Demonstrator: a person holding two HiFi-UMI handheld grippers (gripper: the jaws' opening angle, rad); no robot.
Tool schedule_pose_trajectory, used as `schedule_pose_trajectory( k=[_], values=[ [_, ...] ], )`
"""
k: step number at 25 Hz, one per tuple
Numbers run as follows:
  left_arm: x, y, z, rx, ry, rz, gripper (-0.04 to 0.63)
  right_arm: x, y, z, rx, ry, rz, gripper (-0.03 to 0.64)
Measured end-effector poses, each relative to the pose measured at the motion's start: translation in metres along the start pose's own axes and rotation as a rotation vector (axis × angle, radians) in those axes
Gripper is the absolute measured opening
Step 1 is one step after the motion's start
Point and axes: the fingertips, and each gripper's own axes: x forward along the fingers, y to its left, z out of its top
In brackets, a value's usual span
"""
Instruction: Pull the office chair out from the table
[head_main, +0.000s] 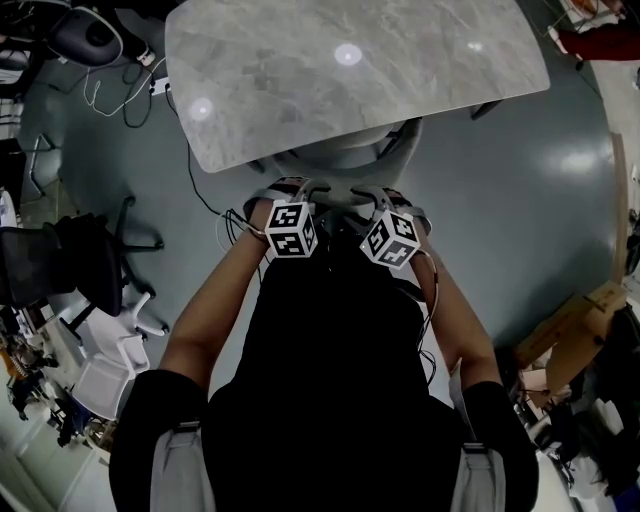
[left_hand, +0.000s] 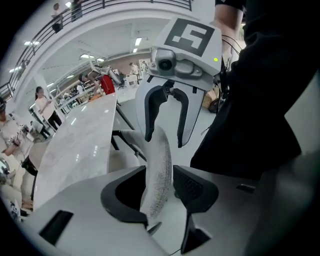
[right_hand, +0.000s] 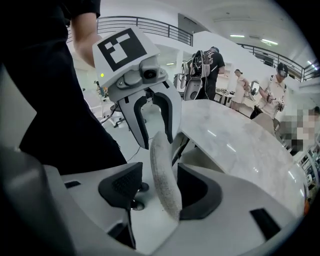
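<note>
Marble table (head_main: 300, 90), glossy grey floor (head_main: 520, 200)

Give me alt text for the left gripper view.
The left gripper, jaws apart, straddles the top edge of the pale chair backrest without clamping it. Ahead, the right gripper straddles the same edge; a marble table lies left.

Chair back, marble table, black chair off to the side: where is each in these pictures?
Chair back (left_hand: 159, 170): left gripper view, speckled top edge.
Marble table (head_main: 350, 90): head view, bare top.
Black chair (head_main: 50, 262): head view, its black upholstery.
</note>
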Motion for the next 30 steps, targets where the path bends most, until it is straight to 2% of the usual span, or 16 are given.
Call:
schedule_pose_trajectory(
  k=[9, 14, 24, 30],
  values=[
    [0.013, 0.0, -0.003, 0.098, 0.086, -0.005, 0.166, 0.018, 0.004, -0.018, -0.118, 0.136, 0.035, 0.212],
    [0.015, -0.004, -0.006, 0.143, 0.13, -0.017, 0.166, 0.023, -0.002, -0.024, -0.102, 0.154, 0.02, 0.212],
    [0.039, -0.002, -0.026, 0.152, 0.223, 0.033, 0.166, 0.032, -0.009, -0.028, -0.136, 0.195, -0.021, 0.207],
    [0.049, -0.004, -0.027, 0.138, 0.23, 0.032, 0.162, 0.037, -0.006, -0.03, -0.138, 0.194, -0.019, 0.158]
  ],
)
